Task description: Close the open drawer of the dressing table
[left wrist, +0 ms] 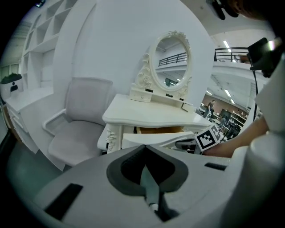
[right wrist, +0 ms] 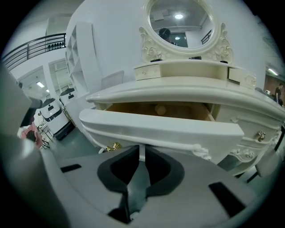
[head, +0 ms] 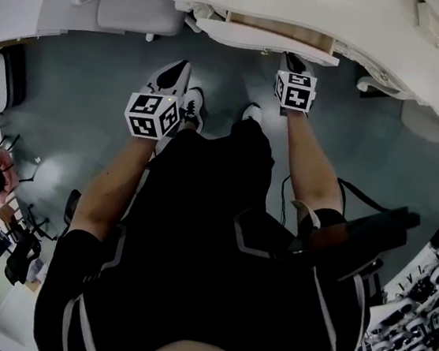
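Grey floor fills most of the head view, with the white dressing table along the top edge and a pale chair at upper left. Its open drawer juts out from under the tabletop toward me, the bare wood inside showing as a tan strip.

My right gripper is the nearer one by far. In the head view its tips sit right at the drawer front, toward that front's right end. In the right gripper view the front spans the middle of the frame from left to right, just above the jaws. Those jaws stand a narrow slit apart with nothing between them. Whether the tips already touch the wood, I cannot tell.

My left gripper hangs at centre left, well apart from the drawer. Its jaws are pressed together and empty.

Since the front's long axis runs crosswise to where the right gripper points, I judge the push should go straight ahead, into the table. Pushing this far off centre could skew the drawer on its runners, so I would watch for binding.
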Action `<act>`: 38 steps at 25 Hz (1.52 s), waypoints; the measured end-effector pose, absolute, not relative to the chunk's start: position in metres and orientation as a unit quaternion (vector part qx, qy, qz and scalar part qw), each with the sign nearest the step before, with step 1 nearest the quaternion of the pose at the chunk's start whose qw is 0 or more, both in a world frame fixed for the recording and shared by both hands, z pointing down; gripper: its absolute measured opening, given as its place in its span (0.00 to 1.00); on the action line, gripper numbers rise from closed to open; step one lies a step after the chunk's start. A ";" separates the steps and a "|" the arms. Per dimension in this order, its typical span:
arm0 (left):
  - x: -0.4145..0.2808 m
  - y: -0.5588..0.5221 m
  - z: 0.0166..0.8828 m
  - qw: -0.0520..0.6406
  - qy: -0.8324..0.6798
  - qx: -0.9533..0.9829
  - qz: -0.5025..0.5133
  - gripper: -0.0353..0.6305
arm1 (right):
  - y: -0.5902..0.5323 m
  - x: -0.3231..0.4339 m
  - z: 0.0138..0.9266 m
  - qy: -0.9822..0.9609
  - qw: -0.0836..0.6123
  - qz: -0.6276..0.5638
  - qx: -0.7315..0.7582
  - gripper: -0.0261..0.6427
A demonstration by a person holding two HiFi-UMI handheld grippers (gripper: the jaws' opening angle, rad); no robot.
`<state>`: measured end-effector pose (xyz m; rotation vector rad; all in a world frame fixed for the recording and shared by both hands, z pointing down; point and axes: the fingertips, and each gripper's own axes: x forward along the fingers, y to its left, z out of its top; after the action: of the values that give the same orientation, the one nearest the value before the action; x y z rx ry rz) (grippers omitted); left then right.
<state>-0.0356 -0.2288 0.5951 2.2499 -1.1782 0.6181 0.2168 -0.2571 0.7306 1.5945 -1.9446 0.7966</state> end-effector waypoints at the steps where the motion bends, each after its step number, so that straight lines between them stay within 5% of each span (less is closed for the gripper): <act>1: -0.034 -0.230 0.594 0.261 -0.438 0.830 0.226 0.06 | -0.261 0.218 0.731 -0.715 0.248 0.292 0.584 0.11; 14: -0.042 -0.239 0.580 0.307 -0.504 0.791 0.165 0.06 | -0.300 0.233 0.736 -0.727 0.242 0.289 0.574 0.09; 38: -0.053 -0.223 0.563 0.279 -0.532 0.783 0.161 0.06 | -0.345 0.247 0.736 -0.722 0.217 0.295 0.587 0.05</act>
<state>-0.0532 -0.2231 0.5631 2.1011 -1.4257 0.4322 0.2467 -0.3446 0.7362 1.6247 -1.9996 0.8179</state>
